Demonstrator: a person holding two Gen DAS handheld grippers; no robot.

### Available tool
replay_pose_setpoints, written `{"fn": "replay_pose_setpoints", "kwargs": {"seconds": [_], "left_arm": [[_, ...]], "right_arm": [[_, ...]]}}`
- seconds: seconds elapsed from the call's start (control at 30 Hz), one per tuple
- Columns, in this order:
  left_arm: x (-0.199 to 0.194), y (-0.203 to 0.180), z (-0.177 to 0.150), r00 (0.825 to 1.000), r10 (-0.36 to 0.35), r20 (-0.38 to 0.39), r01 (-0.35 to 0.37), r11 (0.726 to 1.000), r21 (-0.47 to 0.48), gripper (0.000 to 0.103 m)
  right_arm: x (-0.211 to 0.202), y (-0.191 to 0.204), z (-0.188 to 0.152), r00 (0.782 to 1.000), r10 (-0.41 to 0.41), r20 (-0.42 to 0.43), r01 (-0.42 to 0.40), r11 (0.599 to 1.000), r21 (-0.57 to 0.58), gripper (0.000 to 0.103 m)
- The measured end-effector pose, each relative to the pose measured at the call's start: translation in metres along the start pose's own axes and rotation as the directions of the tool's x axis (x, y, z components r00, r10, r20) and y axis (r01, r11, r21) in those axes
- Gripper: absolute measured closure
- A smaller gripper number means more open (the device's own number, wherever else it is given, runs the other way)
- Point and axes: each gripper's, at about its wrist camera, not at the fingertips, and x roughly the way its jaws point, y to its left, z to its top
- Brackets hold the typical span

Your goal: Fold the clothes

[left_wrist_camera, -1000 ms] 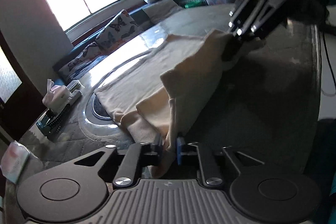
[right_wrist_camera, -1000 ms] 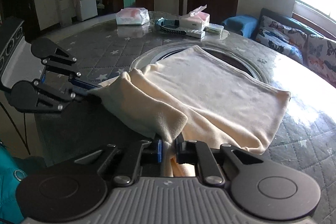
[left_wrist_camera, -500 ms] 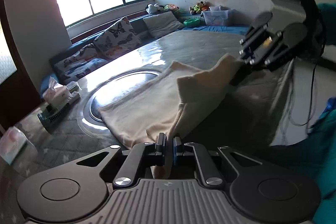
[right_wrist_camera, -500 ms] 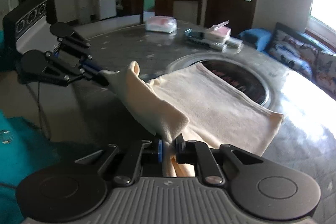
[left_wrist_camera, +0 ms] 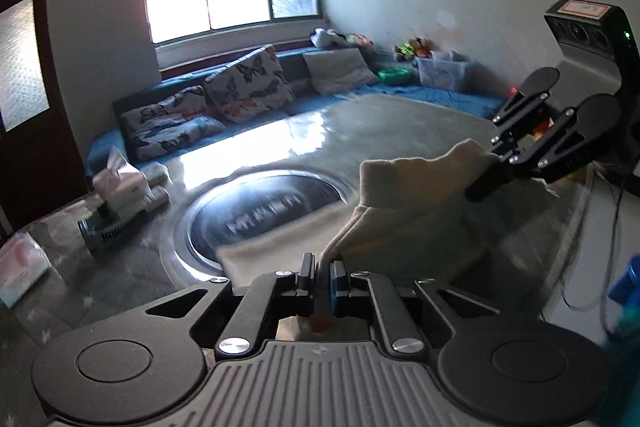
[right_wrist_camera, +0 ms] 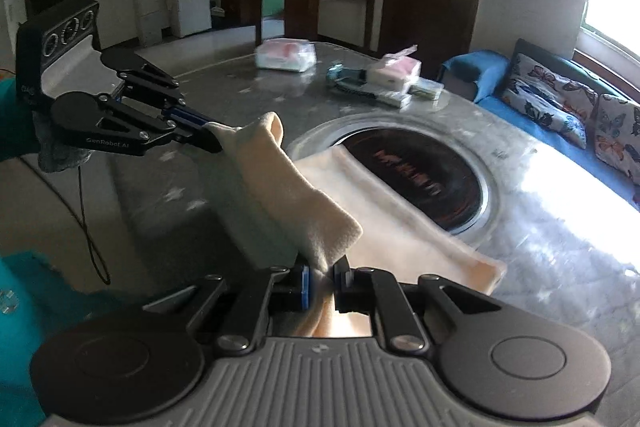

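A cream cloth [right_wrist_camera: 384,219] lies partly on the round table, its near edge lifted. My left gripper [left_wrist_camera: 321,277] is shut on one corner of the cloth [left_wrist_camera: 404,203]; it also shows in the right wrist view [right_wrist_camera: 216,143]. My right gripper [right_wrist_camera: 322,281] is shut on the other corner; it shows in the left wrist view [left_wrist_camera: 480,183]. The held edge hangs taut between both grippers above the table's near rim. The far part rests beside the round glass inset [right_wrist_camera: 416,179].
Tissue packs [right_wrist_camera: 286,53] and a dark brush-like item [right_wrist_camera: 352,87] sit at the table's far side. A tissue box [left_wrist_camera: 120,187] and a pack [left_wrist_camera: 20,267] show in the left wrist view. A sofa with butterfly cushions [left_wrist_camera: 244,95] stands behind.
Both grippers have lifted the cloth's near edge higher and pulled it back toward me. The cloth has slid off most of the glass inset, which now shows.
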Motion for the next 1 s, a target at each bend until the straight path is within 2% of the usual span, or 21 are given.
{"fn": "replay_pose_setpoints", "kwargs": {"seconds": [0.1,0.2,0.3,0.37,0.43,0.47,0.5,0.6,0.77,0.83,0.9,1.0], "left_arm": [[0.034,0.019,0.016,1.0,0.02,-0.012,-0.021,0.999,-0.029,0.095],[0.078,0.036,0.024,0.997,0.045,-0.056,-0.049,0.996,-0.069,0.095],[0.124,0.051,0.022,0.99,0.077,-0.121,-0.092,0.988,-0.121,0.094],[0.142,0.054,0.015,0.984,0.101,-0.145,-0.121,0.984,-0.132,0.091],[0.151,0.054,0.009,0.978,0.126,-0.165,-0.149,0.98,-0.135,0.09],[0.155,0.054,0.007,0.975,0.138,-0.175,-0.163,0.977,-0.137,0.086],[0.156,0.054,0.005,0.973,0.15,-0.178,-0.175,0.975,-0.134,0.085],[0.152,0.056,0.009,0.967,0.193,-0.169,-0.215,0.969,-0.121,0.079],[0.151,0.063,0.019,0.944,0.267,-0.194,-0.299,0.94,-0.161,0.08],[0.147,0.061,0.025,0.94,0.277,-0.197,-0.313,0.932,-0.184,0.08],[0.14,0.056,0.027,0.944,0.269,-0.19,-0.307,0.927,-0.217,0.075],[0.131,0.048,0.025,0.948,0.254,-0.194,-0.299,0.918,-0.26,0.073]], "right_arm": [[0.023,-0.029,0.019,1.0,-0.019,-0.021,0.019,1.0,0.007,0.093],[0.062,-0.062,0.03,0.997,-0.047,-0.057,0.049,0.998,0.039,0.093],[0.103,-0.087,0.026,0.992,-0.1,-0.074,0.108,0.988,0.114,0.09],[0.121,-0.1,0.019,0.99,-0.123,-0.07,0.135,0.969,0.208,0.09],[0.125,-0.108,0.009,0.988,-0.147,-0.045,0.154,0.947,0.283,0.08],[0.125,-0.111,0.005,0.987,-0.16,-0.032,0.162,0.938,0.308,0.08],[0.121,-0.112,0.003,0.986,-0.168,-0.022,0.166,0.933,0.32,0.079],[0.105,-0.108,-0.003,0.974,-0.229,0.002,0.216,0.921,0.324,0.068],[0.078,-0.103,-0.004,0.952,-0.298,0.074,0.261,0.912,0.316,0.068],[0.071,-0.1,-0.007,0.958,-0.265,0.105,0.22,0.921,0.322,0.068],[0.066,-0.095,-0.012,0.968,-0.215,0.129,0.165,0.933,0.318,0.068],[0.072,-0.096,-0.022,0.98,-0.157,0.123,0.111,0.941,0.32,0.07]]}}
